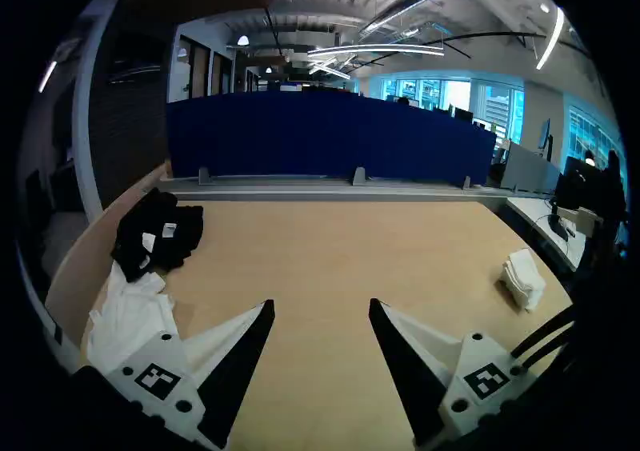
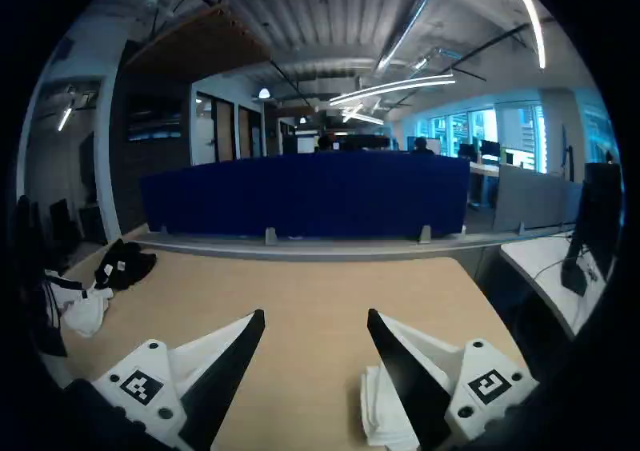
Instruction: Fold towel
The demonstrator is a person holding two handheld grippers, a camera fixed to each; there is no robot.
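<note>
Open-plan office. Long wood desk (image 1: pixel 320 251) backed by a blue partition (image 1: pixel 328 135) at 12 o'clock. Monitors (image 1: pixel 578 181) by a side desk (image 2: pixel 538 269) at 3 o'clock. Windows (image 1: pixel 488 99) at 2 o'clock. Exposed ducts (image 2: pixel 412 15) and strip lights (image 1: pixel 376 49) overhead.

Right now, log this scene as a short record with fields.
table: wood, blue partition along its far edge
folded white towel: right side of the table, near the edge
unfolded white cloths: heaped at the left edge
black cloths: just behind the white heap
left gripper: open, empty, over the table
right gripper: open, empty, the folded towel low beside one finger
</note>
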